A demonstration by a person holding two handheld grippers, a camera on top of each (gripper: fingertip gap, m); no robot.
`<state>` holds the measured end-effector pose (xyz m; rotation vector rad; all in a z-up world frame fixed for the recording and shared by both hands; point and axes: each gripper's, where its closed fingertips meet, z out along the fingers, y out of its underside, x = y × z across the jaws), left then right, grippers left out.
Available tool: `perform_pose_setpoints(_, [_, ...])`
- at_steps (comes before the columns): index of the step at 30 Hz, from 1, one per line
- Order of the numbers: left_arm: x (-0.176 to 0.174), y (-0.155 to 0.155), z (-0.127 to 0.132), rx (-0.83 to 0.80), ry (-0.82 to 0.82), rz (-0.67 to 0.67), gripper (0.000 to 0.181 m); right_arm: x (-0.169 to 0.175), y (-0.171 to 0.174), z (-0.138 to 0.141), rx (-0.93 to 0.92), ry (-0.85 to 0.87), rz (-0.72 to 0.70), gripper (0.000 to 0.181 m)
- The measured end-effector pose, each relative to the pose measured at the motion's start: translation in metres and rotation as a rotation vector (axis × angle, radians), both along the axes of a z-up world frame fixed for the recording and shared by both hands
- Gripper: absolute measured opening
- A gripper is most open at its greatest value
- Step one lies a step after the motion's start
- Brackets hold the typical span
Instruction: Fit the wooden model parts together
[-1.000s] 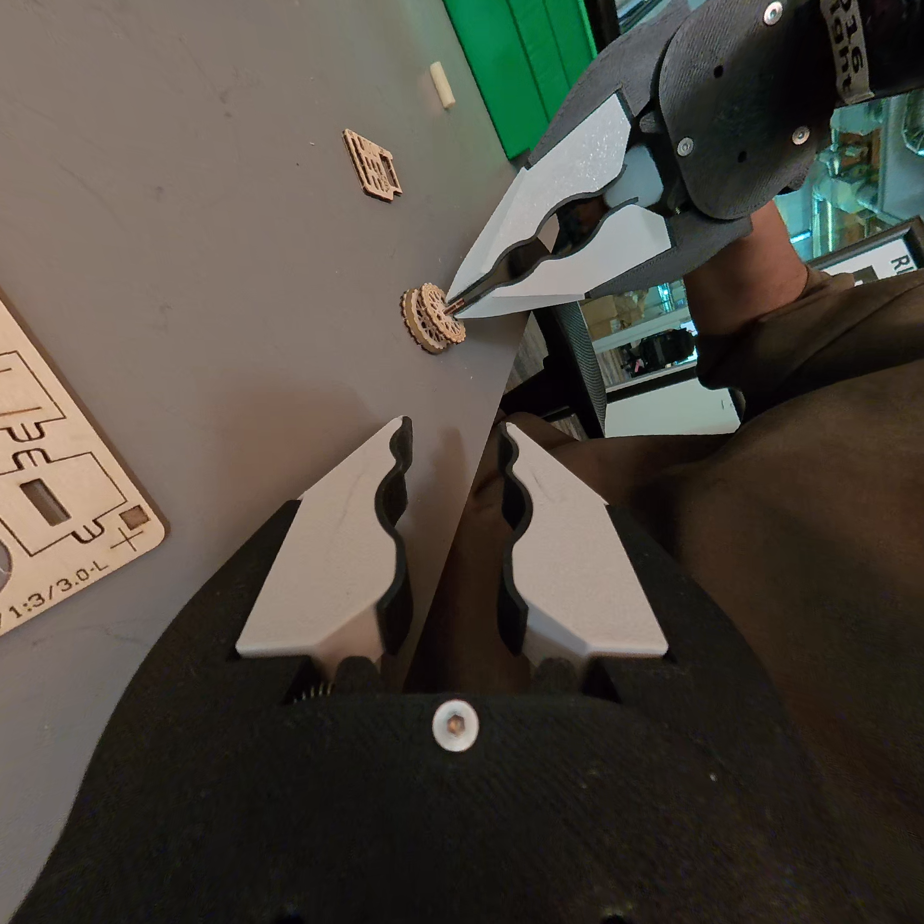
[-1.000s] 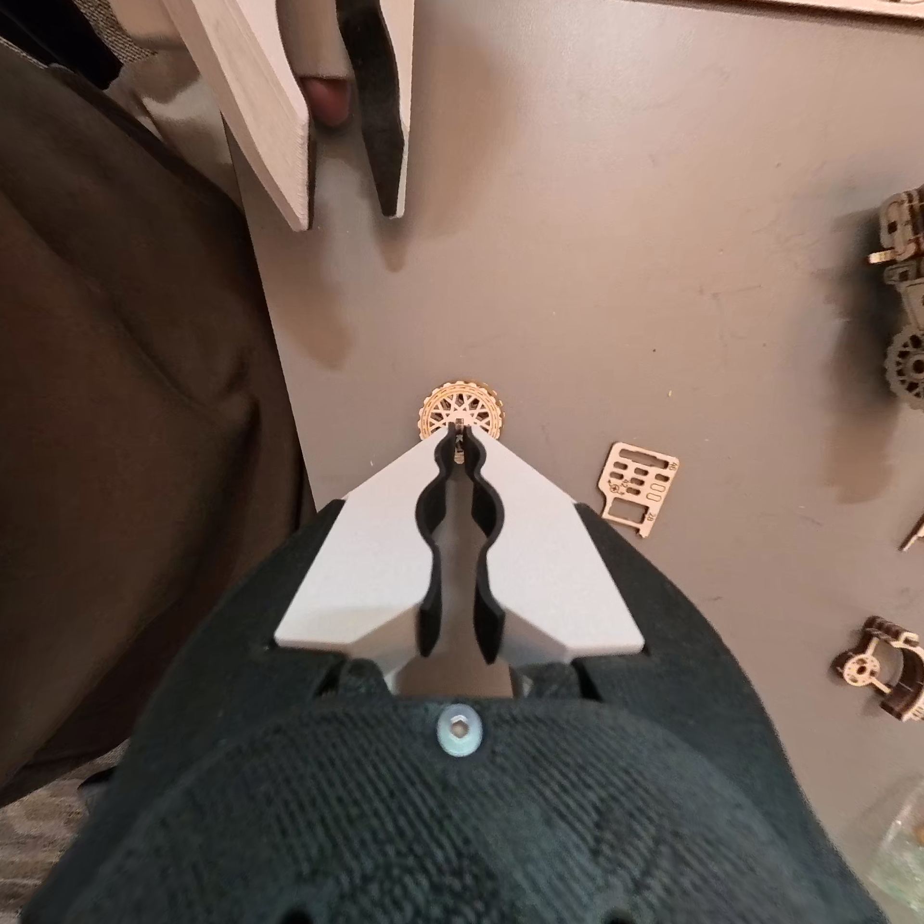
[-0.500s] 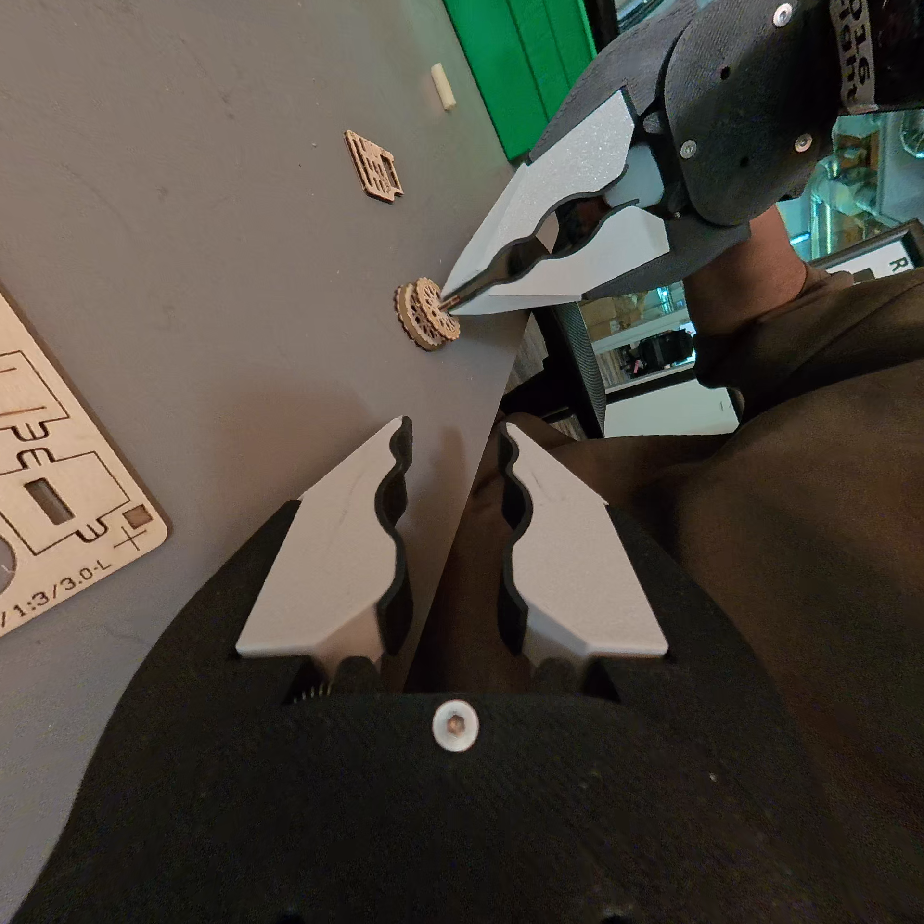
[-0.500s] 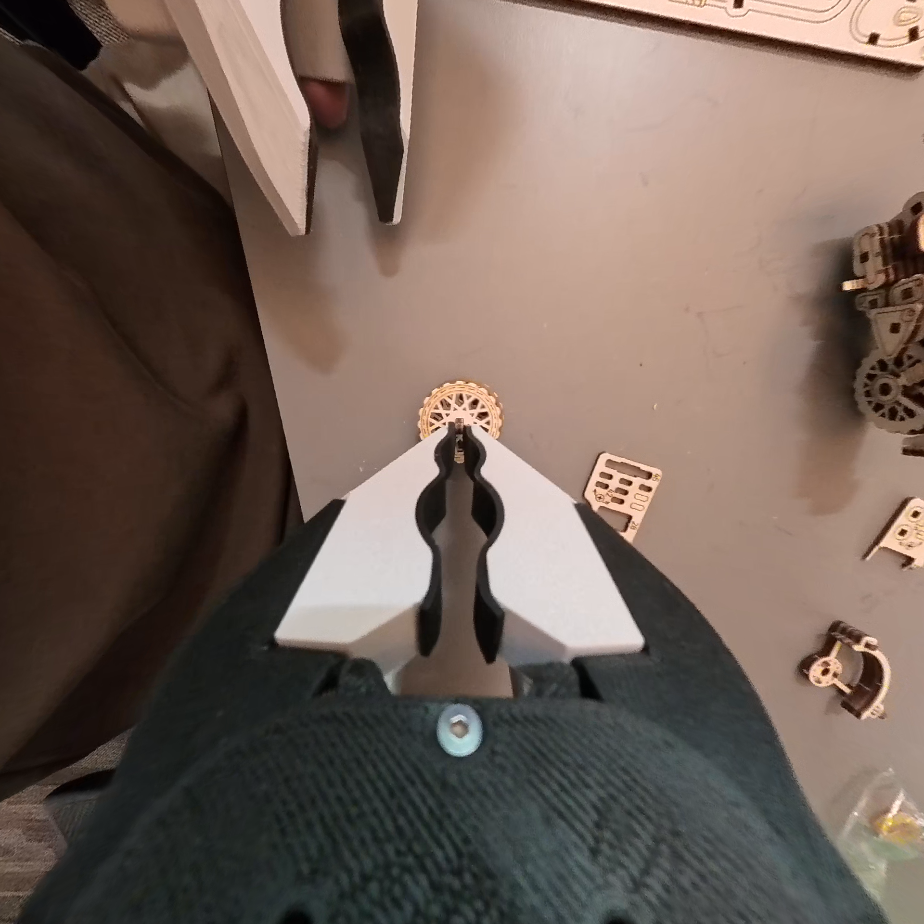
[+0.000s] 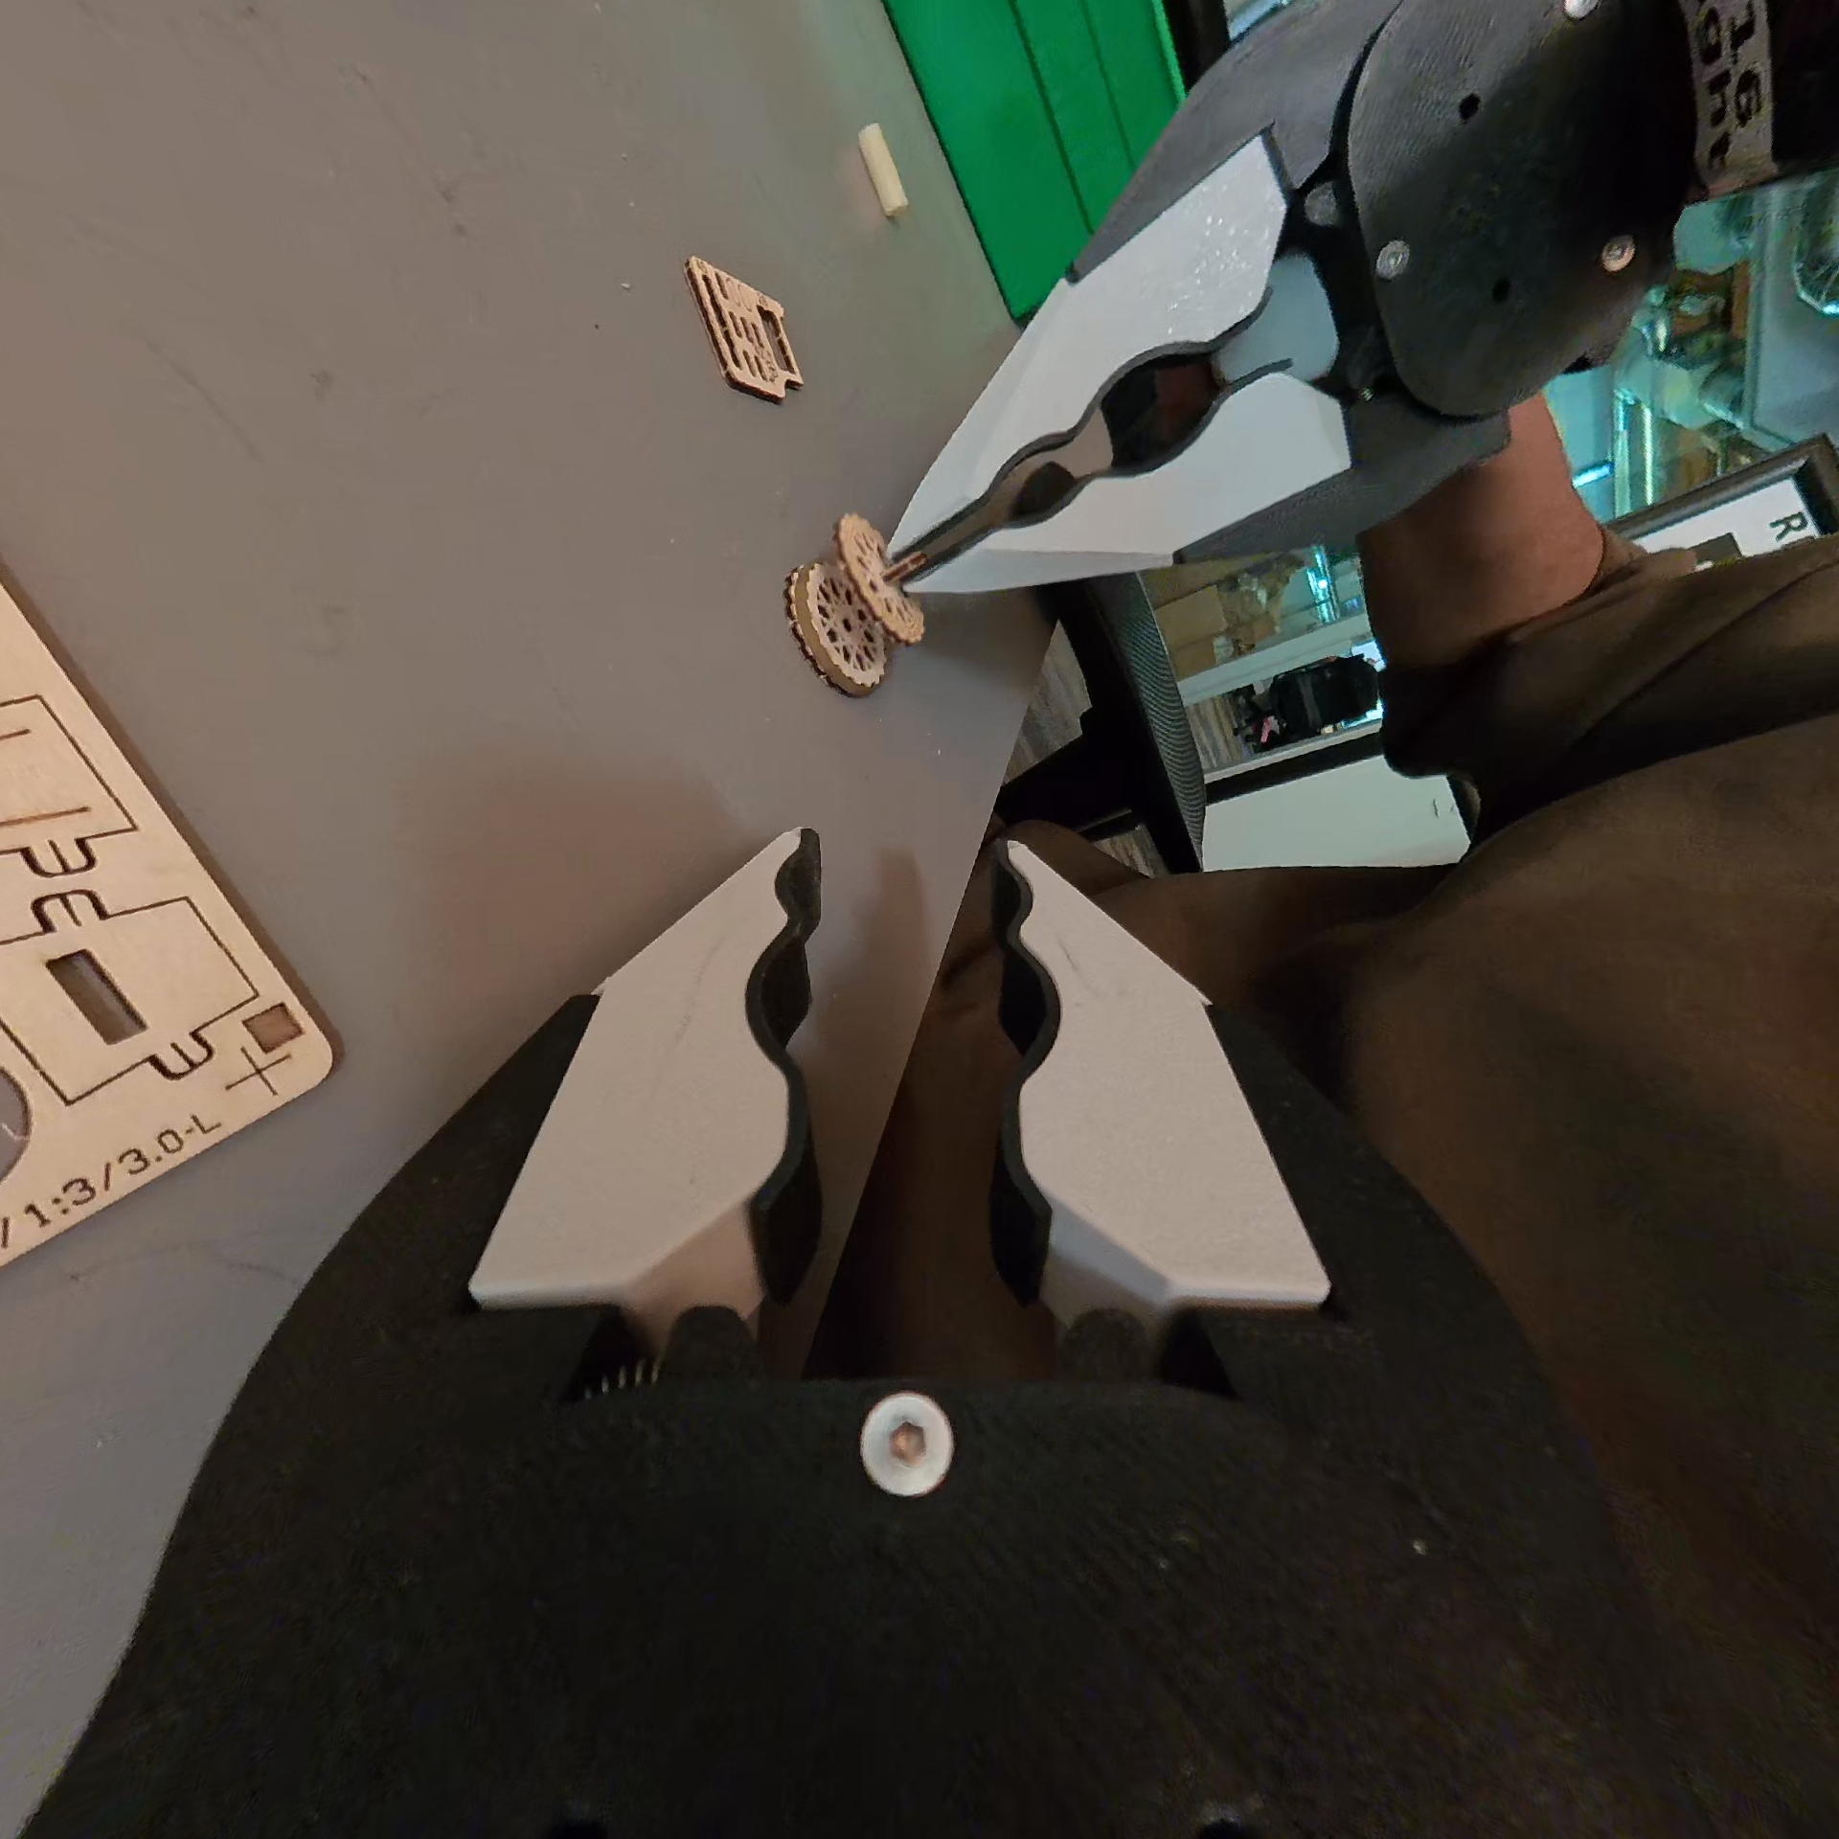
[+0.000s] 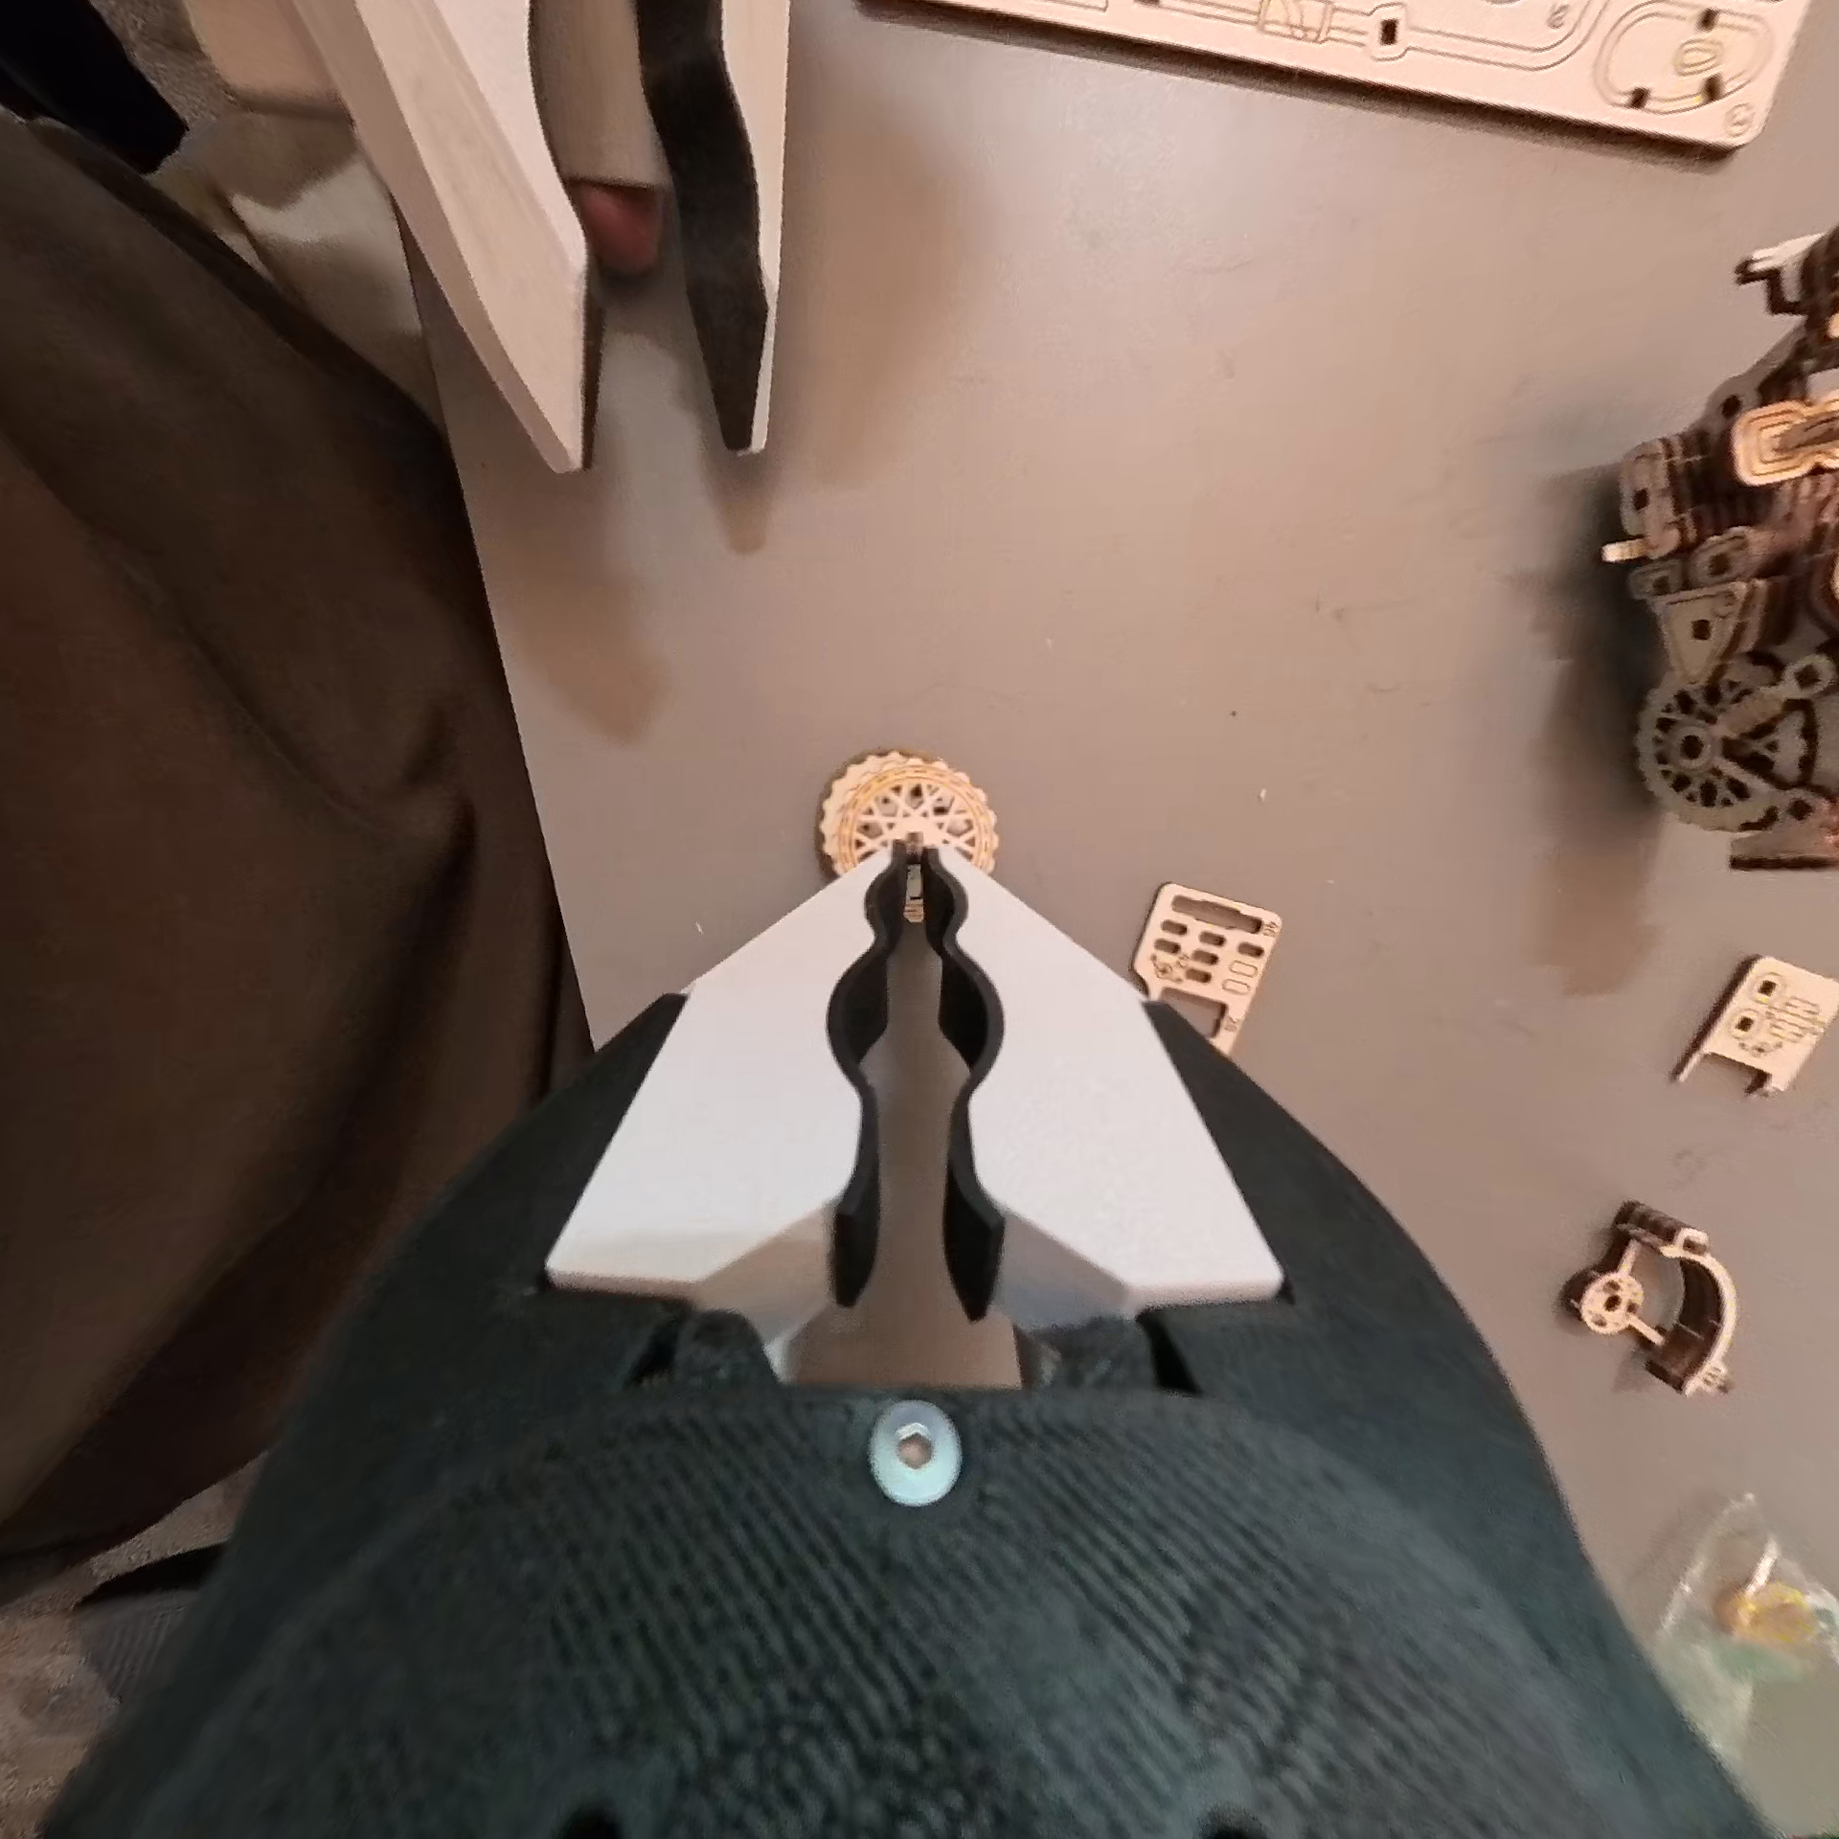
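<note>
The part-built wooden model [image 6: 1751, 637] right of the right gripper [image 6: 914, 881] runs off the frame edge; its fingers hide the wheel's [image 6: 911, 821] lower half.

Soft indoor light fell evenly on the grey table [image 6: 1144, 557], with no glare. Blurry shadows lay under the fingers [image 6: 468, 199] and beside the wooden model [image 6: 1732, 647]. Wide-angle distortion bent the edges; near housings looked soft.
</note>
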<state>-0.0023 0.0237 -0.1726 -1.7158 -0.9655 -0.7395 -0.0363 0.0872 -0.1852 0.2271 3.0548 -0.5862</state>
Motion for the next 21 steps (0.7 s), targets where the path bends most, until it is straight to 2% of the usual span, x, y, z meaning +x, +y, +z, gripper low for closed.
perform_pose_setpoints(1, [0.0,0.0,0.0002,0.001,0.0,0.0,0.033,-0.0009,0.0,0.0021,-0.017,-0.008,-0.01,0.001])
perform_pose_setpoints(15, [-0.0001,-0.0003,0.0004,0.003,-0.003,0.0,0.033,0.003,-0.0017,0.0,-0.18,-0.218,-0.107,0.001])
perform_pose_setpoints(21, [0.0008,0.0001,0.0019,0.009,-0.004,-0.003,0.033,0.0029,-0.0002,-0.003,-0.194,-0.259,-0.122,0.001])
